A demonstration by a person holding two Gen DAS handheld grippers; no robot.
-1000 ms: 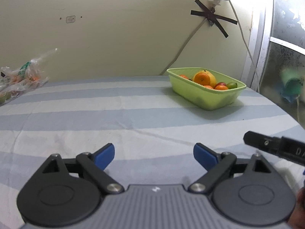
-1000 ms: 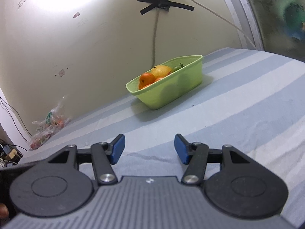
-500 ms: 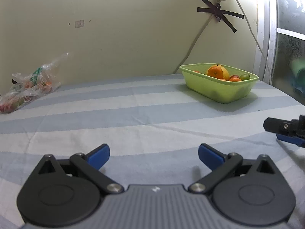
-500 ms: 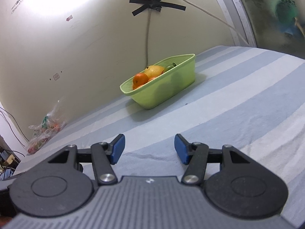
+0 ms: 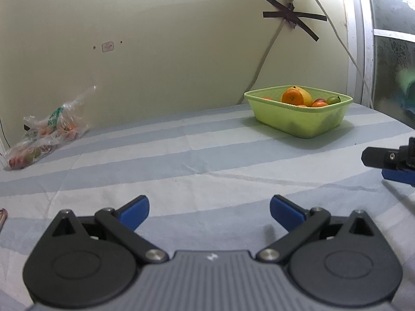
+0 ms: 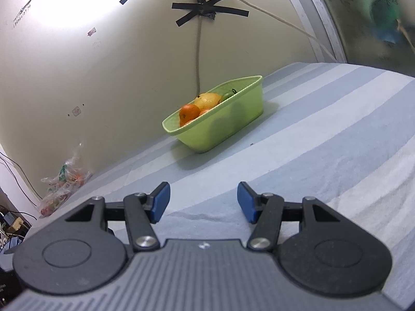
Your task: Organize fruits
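Big picture first: a worktop [image 5: 181, 160] under a blue-and-white striped cloth fills both views, with a pale wall behind. Next down in size, the green basket [image 5: 298, 119] sits at the far right of the surface, near the wall, already carrying an orange [image 5: 291, 97], a yellow fruit [image 5: 306, 97] and a few smaller pieces. Over at the far left against the wall lies a clear plastic bag of fruit [image 5: 46, 134], well apart from the basket.

Now the tools. The left hand-held gripper [image 5: 208, 211] hangs low over the cloth, jaws spread wide, nothing between them. The right hand-held gripper [image 6: 203, 202] is empty too, jaws wide, and its tip pokes into the left view's right edge.

The key relation: from the right one the basket lies ahead and slightly to the left, its long axis running diagonally away toward the upper right, and this hand looks the nearer of the two to it. The bag lies ahead-left of the left hand-held gripper, so that hand is my pick for fetching more fruit.

Against a second ago, the left view has swung so the bag sits further into the picture, and the basket looms a touch larger for the right.
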